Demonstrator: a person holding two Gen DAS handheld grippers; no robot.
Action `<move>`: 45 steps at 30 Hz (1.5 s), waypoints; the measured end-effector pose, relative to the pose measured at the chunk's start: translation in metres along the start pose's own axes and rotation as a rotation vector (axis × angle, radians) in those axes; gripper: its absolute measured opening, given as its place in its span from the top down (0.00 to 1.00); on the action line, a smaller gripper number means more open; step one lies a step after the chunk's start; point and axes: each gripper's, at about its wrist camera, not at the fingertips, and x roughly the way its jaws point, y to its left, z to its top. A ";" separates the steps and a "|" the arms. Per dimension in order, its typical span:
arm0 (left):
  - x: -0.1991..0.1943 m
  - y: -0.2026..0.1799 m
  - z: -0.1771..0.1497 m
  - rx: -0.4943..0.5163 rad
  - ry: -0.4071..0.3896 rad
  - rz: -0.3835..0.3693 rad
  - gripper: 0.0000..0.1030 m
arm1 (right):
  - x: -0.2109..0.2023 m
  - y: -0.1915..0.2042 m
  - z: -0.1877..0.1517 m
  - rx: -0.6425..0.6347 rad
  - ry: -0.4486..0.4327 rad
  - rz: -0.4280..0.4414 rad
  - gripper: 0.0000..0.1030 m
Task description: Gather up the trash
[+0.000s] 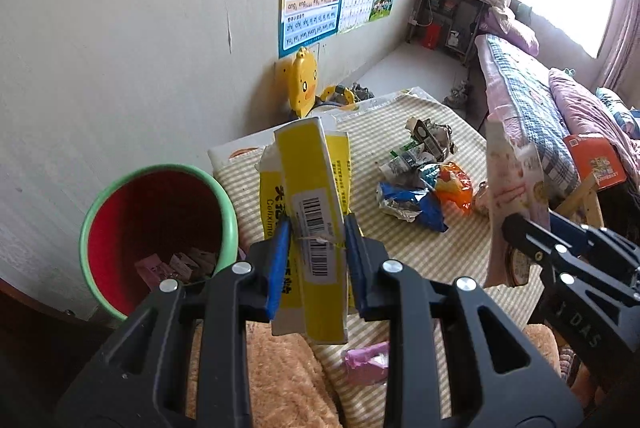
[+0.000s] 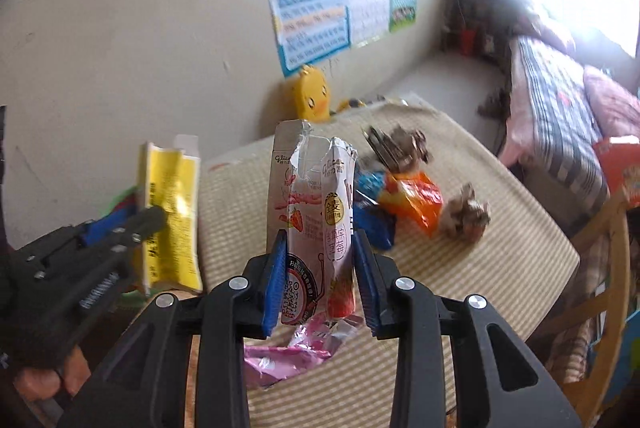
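Here, left view only: a red bin [image 1: 160, 228] with a green rim, some scraps inside, beside the striped surface [image 1: 420, 240].
Right view only: a crumpled pink wrapper [image 2: 296, 352] under the right hand-held gripper [image 2: 320, 276].
Left hand-held gripper [image 1: 316, 260]: clenched on a yellow box [image 1: 316, 211], held upright near the bin.
Right hand-held gripper: grasping a torn pink box [image 2: 316, 211], upright above the surface.
Remaining trash: wrappers [image 1: 424, 179] piled mid-surface.

Glossy cardboard yellow box [image 1: 316, 228], crinkled foil wrappers [image 1: 416, 203], woven striped tablecloth [image 1: 432, 252].
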 end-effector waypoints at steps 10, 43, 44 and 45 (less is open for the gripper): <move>-0.010 0.016 0.000 0.005 -0.037 0.060 0.75 | -0.009 0.022 0.007 -0.055 -0.042 0.001 0.69; -0.016 0.125 -0.016 -0.145 -0.061 0.241 0.75 | 0.026 0.112 0.011 -0.190 0.021 0.069 0.69; -0.015 0.129 -0.017 -0.151 -0.058 0.245 0.75 | 0.028 0.117 0.011 -0.196 0.022 0.073 0.69; -0.015 0.132 -0.018 -0.155 -0.057 0.247 0.75 | 0.029 0.120 0.010 -0.199 0.023 0.079 0.69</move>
